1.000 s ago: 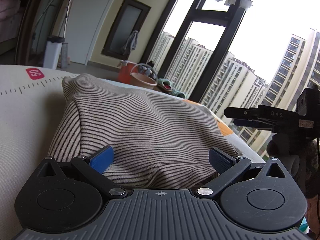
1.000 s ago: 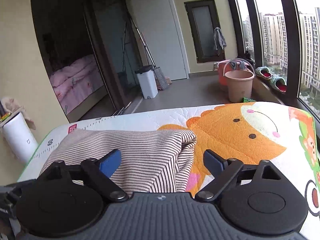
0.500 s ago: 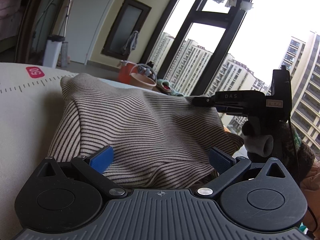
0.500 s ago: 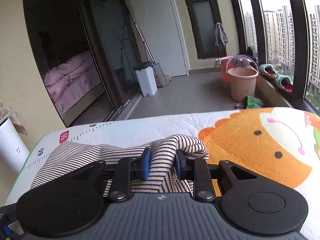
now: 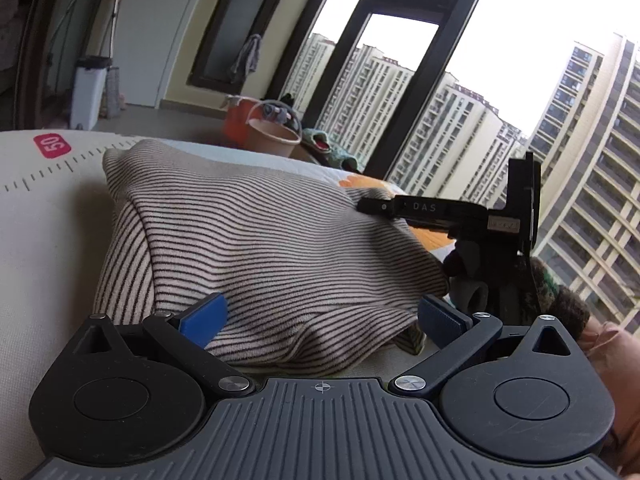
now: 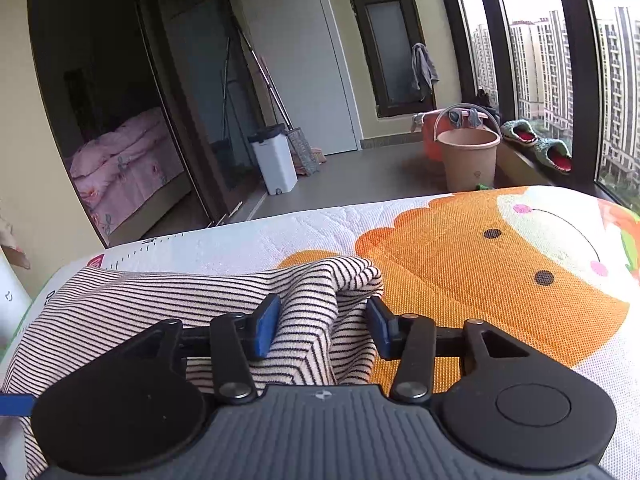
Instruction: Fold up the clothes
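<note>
The step in hand looks like tidying a fold already made: the striped garment [image 5: 264, 248] lies bunched in layers on the play mat [image 6: 500, 280], toward its left half, next to the orange cartoon print.

The right gripper [image 6: 322, 326] is low over the cloth's far right corner, level with the mat, its blue pads part-way apart with a raised ridge of fabric standing between them. Whether the pads [image 6: 266, 320] actually press that ridge I cannot tell; there seems to be slack on the right side.

The left gripper [image 5: 320, 316] sits at the near edge of the garment, jaws spread wide and holding nothing, the cloth's hem lying just ahead between the fingers. It points along the mat toward the window.

Next, I judge, each claw needs a firm pinch on its corner, taking all layers, before lifting and carrying the edge across evenly.
</note>
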Demonstrator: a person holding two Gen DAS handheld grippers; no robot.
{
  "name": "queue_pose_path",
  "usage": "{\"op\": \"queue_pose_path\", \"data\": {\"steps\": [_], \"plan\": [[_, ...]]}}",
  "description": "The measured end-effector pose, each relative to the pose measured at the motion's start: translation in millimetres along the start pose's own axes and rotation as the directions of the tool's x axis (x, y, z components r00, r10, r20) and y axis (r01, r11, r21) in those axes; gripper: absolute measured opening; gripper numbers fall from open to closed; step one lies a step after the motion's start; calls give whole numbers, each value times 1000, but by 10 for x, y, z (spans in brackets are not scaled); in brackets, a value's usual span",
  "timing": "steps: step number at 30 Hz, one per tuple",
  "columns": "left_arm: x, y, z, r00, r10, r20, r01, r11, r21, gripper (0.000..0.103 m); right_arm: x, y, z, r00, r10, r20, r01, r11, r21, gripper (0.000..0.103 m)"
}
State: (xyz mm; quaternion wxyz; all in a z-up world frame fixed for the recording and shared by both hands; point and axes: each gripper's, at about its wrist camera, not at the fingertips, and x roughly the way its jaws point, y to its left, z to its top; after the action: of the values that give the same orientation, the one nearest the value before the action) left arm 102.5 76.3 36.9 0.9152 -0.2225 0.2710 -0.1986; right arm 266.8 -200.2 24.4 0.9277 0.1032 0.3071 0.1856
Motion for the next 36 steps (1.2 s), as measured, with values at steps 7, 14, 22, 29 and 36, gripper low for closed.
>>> {"op": "queue_pose_path", "data": {"steps": [7, 14, 22, 29, 36], "plan": [[-137, 358, 591, 960, 246, 137, -215, 955, -203, 103, -9, -124, -15, 999, 48, 6, -49, 997, 65, 55], [449, 580, 729, 924, 381, -16, -381, 920, -88, 95, -14, -139, -25, 998, 60, 6, -61, 995, 74, 55], [399, 532, 731, 907, 409, 96, -408, 912, -37, 40, 16, 187, 75, 1000, 11, 25, -7, 992, -129, 28], [85, 421, 625, 876, 466, 125, -470, 883, -3, 56, -68, 275, 199, 998, -58, 29, 62, 983, -174, 39], [-462, 35, 190, 967, 206, 151, -204, 979, -30, 77, -1028, 436, -332, 991, 133, 30, -126, 979, -162, 42]]}}
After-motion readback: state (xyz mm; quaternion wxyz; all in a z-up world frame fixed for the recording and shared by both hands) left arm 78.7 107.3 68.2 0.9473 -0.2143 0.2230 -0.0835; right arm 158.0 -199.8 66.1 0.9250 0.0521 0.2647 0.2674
